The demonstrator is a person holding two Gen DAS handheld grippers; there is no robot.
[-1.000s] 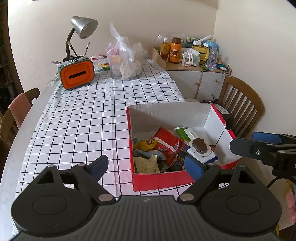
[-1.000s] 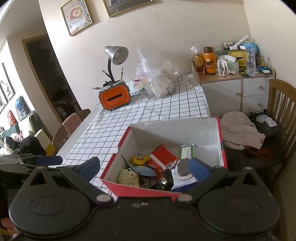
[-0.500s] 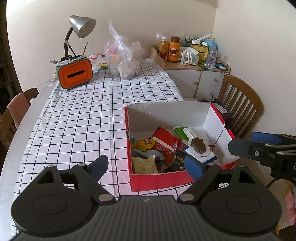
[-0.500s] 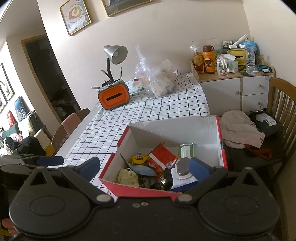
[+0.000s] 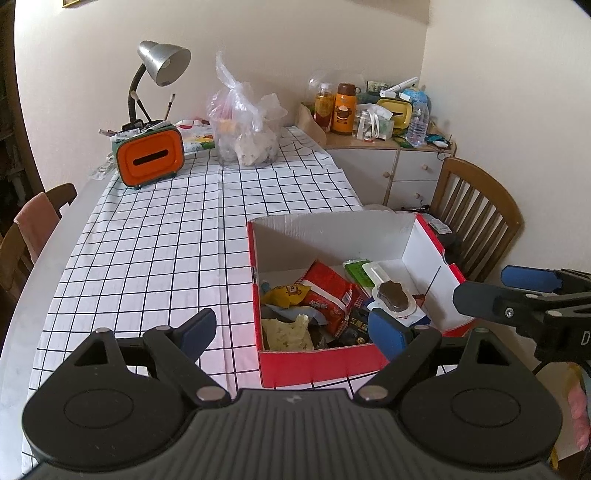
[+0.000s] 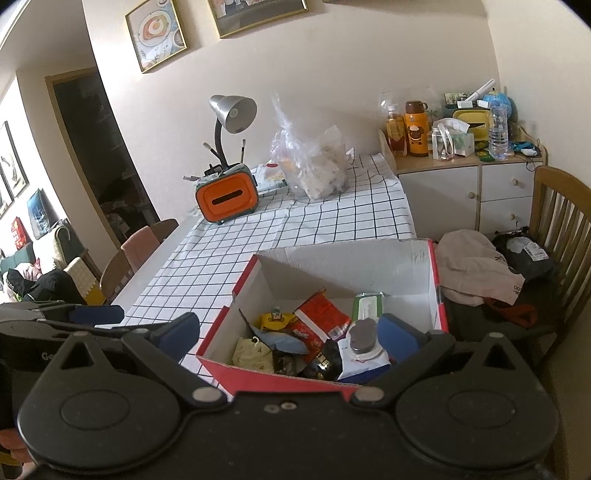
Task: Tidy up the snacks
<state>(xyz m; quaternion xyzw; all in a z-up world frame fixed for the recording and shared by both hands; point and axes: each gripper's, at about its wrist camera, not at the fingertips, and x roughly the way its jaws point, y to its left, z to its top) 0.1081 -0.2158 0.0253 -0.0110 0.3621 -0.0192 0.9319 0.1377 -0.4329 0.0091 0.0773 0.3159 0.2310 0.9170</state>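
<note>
Red cardboard box (image 5: 321, 363) full of snacks (image 5: 327, 293) sits at the near right edge of the checked tablecloth (image 5: 166, 251). Both the left gripper (image 5: 291, 330) and the right gripper (image 6: 288, 330) hover before it, spread wide and holding nothing. Only the right wrist view shows the clothes (image 6: 476, 273) piled on the chair (image 6: 561, 206) and the framed pictures (image 6: 157, 33) on the wall.

Both the left gripper (image 5: 291, 328) and the right gripper (image 6: 288, 330) are showing matte black bodies with ribbed housings, round disc hubs, silver pivot screws, triangular cutouts, and blue pads (image 5: 386, 332) lining their fingers.
</note>
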